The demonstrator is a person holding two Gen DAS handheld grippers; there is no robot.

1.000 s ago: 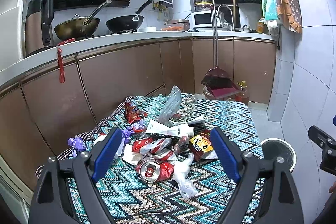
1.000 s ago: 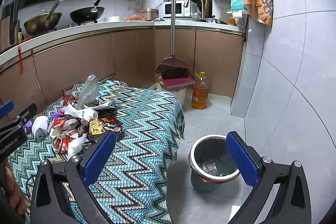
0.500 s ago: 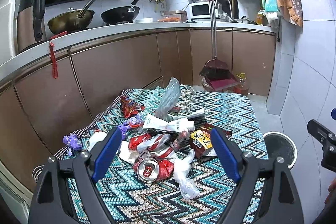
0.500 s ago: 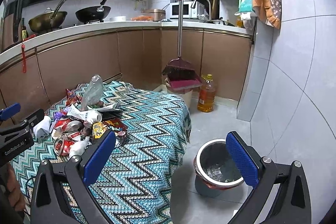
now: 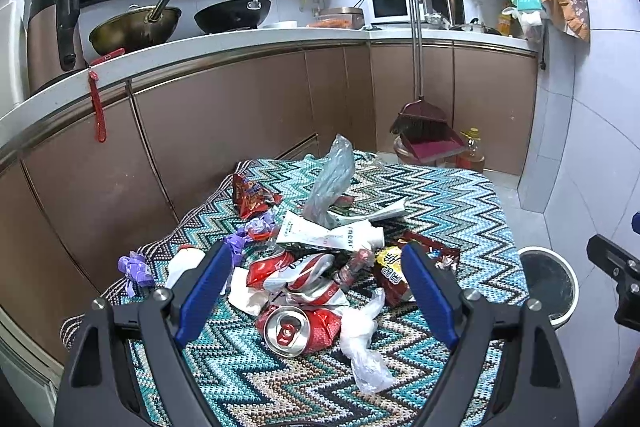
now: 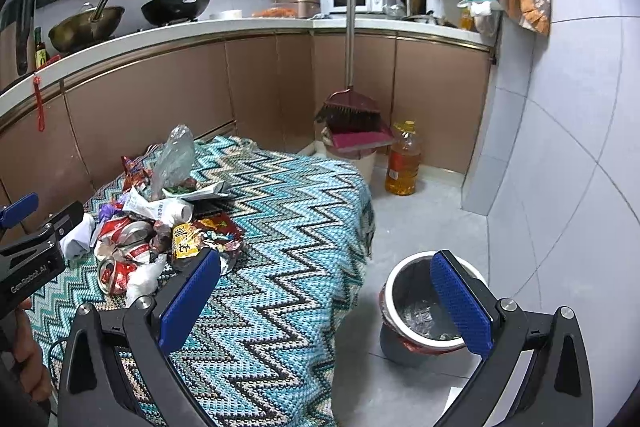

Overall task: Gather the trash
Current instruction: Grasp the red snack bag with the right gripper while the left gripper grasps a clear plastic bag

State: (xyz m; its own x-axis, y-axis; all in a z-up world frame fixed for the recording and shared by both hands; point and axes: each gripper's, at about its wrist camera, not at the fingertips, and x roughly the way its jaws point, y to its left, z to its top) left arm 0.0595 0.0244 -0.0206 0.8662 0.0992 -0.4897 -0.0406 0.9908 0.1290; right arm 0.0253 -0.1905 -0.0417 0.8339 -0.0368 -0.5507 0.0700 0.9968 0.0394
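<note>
The left tongs [image 5: 316, 281] are held wide open above the trash pile [image 5: 316, 267], nothing gripped or touched. The pile, with a crushed red can [image 5: 298, 331], lies on the desk [image 5: 440, 203]. The right tongs [image 6: 326, 301] are spread wide and empty, between desk edge and bin [image 6: 424, 311].

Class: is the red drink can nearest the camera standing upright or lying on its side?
On its side. The can lies crushed, its silver top facing the camera.
</note>
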